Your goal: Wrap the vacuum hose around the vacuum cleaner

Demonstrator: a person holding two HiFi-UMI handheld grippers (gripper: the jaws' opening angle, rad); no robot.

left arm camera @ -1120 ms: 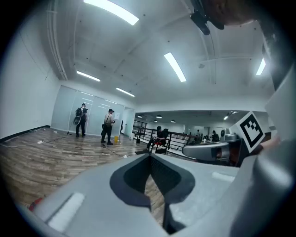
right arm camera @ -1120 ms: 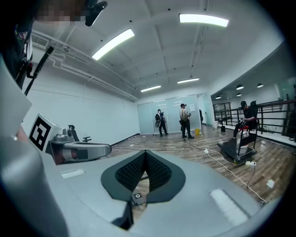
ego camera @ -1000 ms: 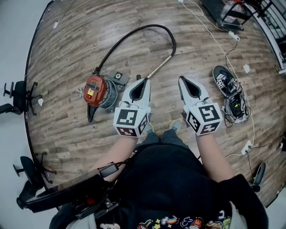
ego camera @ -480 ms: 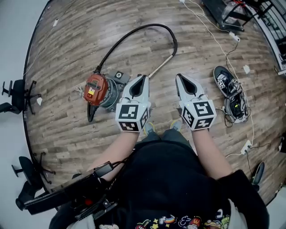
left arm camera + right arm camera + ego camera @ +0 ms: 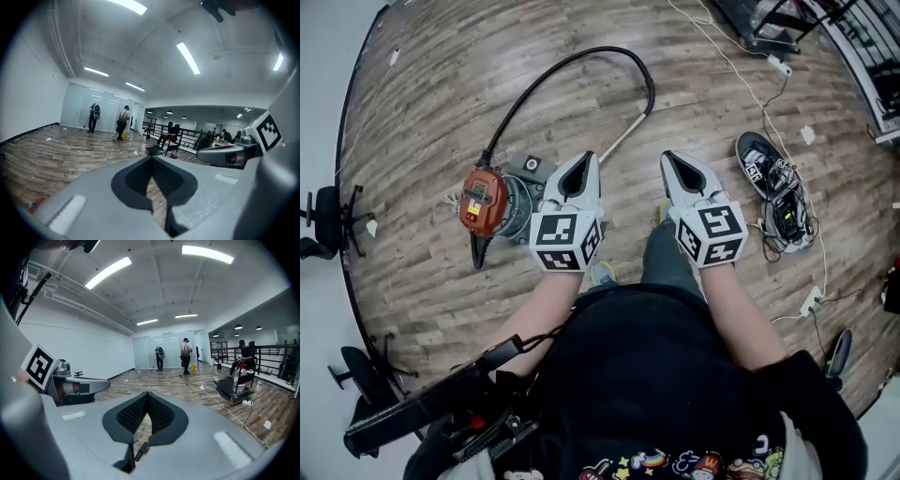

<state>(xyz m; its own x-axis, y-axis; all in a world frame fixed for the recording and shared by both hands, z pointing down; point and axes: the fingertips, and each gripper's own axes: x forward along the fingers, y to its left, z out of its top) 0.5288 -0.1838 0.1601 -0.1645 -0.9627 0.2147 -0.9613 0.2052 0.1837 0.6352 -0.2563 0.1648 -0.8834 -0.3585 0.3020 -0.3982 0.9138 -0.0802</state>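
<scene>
Left hand-held gripper (image 5: 587,156) and right hand-held gripper (image 5: 667,156) point forward, jaws closed.

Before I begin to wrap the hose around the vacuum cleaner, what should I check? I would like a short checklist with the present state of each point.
1. Left gripper empty: ok, jaws together, nothing between them.
2. Right gripper empty: ok, jaws together, nothing held.
3. Jaws open for a grasp: not ok, both shut.
4. Hose free to lift: ok, it lies in an open loop on the floor.
5. Hose joined firmly to the vacuum cleaner: cannot tell.
6. Shoe and white cable apart from the hose: ok, both lie to its right.
</scene>
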